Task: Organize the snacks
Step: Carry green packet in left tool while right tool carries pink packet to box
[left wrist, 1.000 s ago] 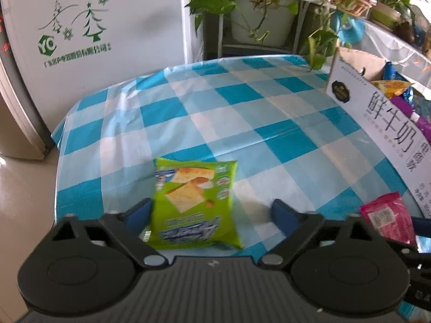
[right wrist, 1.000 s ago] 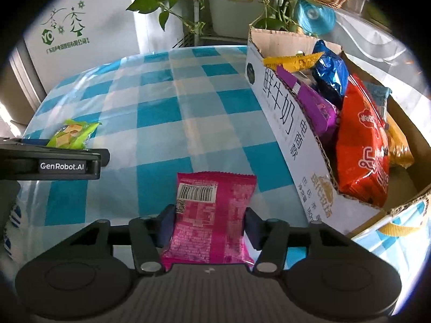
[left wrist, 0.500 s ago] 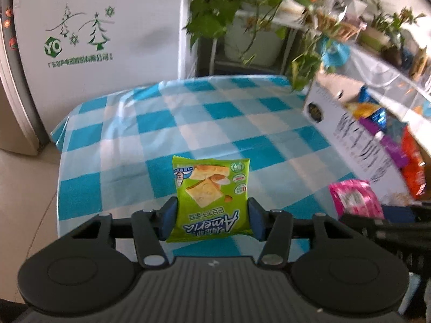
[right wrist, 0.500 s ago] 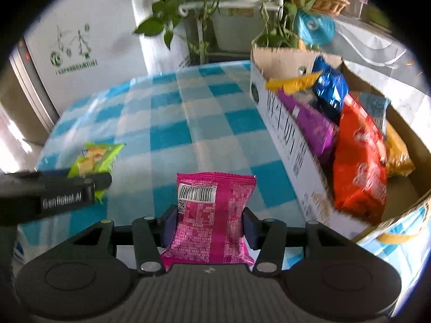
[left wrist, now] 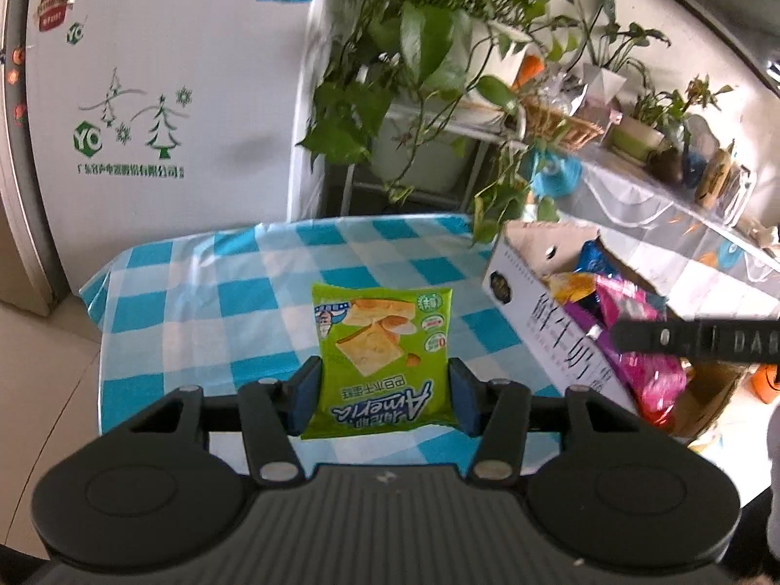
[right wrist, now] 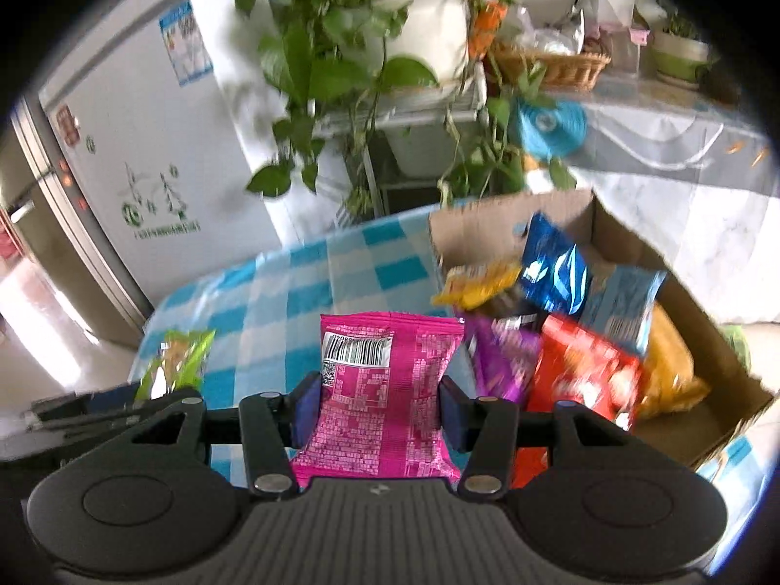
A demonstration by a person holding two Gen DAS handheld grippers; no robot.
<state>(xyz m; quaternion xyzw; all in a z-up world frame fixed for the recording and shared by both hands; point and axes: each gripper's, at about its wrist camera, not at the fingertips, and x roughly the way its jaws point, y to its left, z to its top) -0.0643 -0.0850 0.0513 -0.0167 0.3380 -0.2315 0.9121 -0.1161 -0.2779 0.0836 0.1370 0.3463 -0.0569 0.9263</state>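
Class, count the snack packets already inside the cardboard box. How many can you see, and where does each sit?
6 inside the cardboard box: yellow at the far left, dark blue upright behind it, light blue, purple, red, orange-yellow rightmost. More may lie underneath.

Green packet (left wrist: 380,356), pink packet (right wrist: 385,385), both upright.

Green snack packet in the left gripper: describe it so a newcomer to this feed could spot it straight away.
Find the table with the blue-and-white checked cloth, with the open cardboard box of snacks at its right edge. Above the cloth, the left gripper is shut on the green snack packet. It alone is lime green and pictures pale square crackers; the right gripper holds a pink packet.
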